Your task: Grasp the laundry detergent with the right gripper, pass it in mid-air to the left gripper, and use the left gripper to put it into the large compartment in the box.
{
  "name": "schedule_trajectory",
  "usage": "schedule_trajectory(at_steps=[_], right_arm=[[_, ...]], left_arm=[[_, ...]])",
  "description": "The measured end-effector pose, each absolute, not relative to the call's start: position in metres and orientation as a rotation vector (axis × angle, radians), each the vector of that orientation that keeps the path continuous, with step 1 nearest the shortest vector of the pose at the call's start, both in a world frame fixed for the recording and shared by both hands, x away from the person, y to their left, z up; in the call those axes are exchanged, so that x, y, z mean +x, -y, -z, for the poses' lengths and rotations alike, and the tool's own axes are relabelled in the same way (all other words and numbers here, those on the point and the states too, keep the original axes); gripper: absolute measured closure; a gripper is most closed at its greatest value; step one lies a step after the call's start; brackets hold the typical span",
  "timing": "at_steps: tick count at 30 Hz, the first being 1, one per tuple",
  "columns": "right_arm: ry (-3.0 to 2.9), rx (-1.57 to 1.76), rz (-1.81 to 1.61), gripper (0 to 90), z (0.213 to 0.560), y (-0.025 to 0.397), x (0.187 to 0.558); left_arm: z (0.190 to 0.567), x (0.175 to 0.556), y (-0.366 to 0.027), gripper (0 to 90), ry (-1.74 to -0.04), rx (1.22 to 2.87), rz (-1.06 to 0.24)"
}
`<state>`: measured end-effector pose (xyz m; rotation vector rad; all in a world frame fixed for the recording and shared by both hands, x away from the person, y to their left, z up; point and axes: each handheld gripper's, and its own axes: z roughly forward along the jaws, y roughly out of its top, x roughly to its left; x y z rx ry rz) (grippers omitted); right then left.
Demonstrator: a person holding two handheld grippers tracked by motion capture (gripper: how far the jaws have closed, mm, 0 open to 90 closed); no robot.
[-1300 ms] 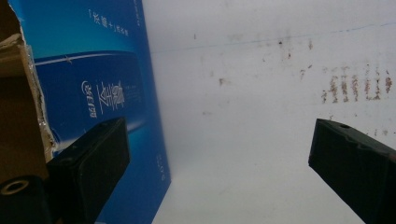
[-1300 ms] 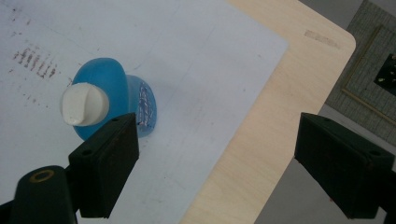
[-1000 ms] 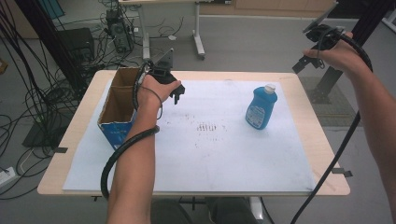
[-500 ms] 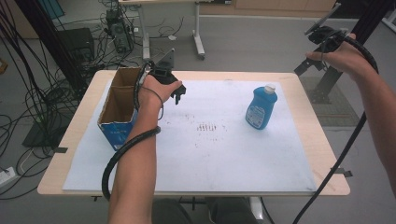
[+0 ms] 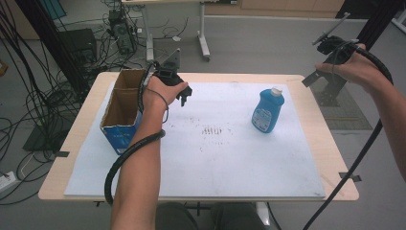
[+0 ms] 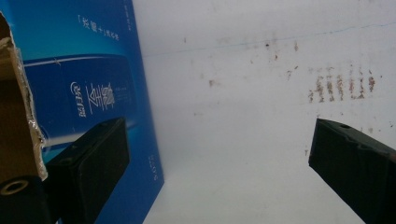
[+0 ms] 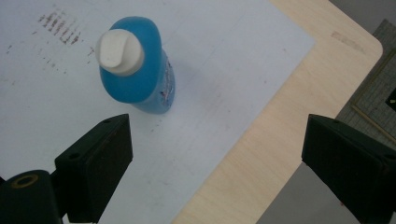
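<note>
Where the high view hides them, left gripper (image 6: pixel 219 154) fingers (image 6: pixel 93 158) gape.

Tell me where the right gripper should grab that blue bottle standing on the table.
Probably the blue bottle's narrower upper body just below the white cap, coming down from the right. It stands upright and clear, and the right gripper is wide open above it.

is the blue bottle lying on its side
No, the blue bottle stands upright on the white sheet in the high view, with its white cap on top.
</note>
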<state>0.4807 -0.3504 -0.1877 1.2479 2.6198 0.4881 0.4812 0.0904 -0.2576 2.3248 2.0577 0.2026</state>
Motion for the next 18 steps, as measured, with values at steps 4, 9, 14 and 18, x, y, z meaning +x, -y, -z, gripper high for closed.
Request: schedule_trajectory(at_steps=[4, 9, 14, 18], right_arm=[[-2.656, 1.205, -0.498, 8.4, 0.195, 0.344, 0.473], [-2.669, 1.184, -0.519, 7.9, 0.2, 0.342, 0.467], [-2.68, 1.157, -0.565, 7.5, 0.211, 0.339, 0.457], [-2.693, 1.141, -0.569, 7.5, 0.225, 0.337, 0.45]], left_arm=[[0.26, 0.478, -0.092, 5.8, -2.055, 2.33, -0.198], [0.261, 0.474, -0.096, 5.8, -2.053, 2.33, -0.201], [0.263, 0.468, -0.098, 5.8, -2.046, 2.324, -0.188], [0.261, 0.465, -0.099, 5.8, -2.034, 2.337, -0.194]])
